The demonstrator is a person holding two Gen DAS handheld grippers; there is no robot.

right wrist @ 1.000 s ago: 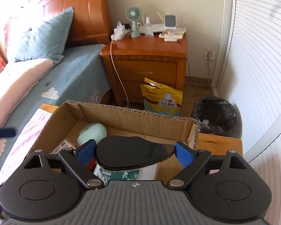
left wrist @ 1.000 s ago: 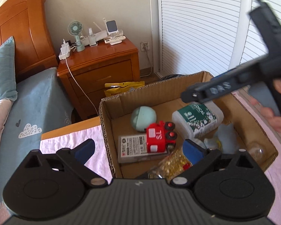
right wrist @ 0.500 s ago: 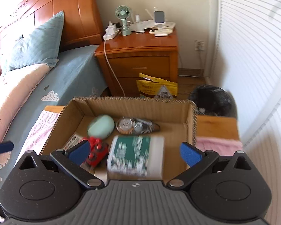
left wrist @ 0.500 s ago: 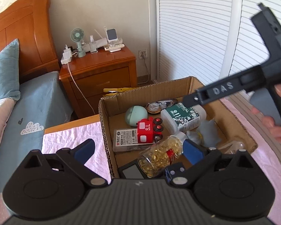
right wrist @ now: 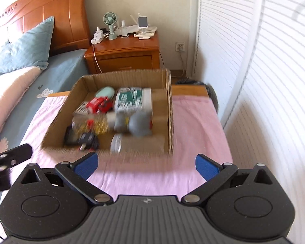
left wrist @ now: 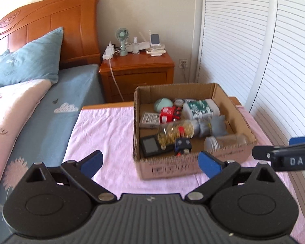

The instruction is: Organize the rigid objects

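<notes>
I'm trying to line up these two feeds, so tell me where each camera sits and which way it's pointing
Left wrist: on the left gripper, open, facing the cardboard box and nightstand; the right gripper's finger intrudes at right.
Right wrist: on the right gripper, open, facing the same box from farther right; the left gripper's finger shows at left.
Shared: box, pink cloth, bed, nightstand.
</notes>
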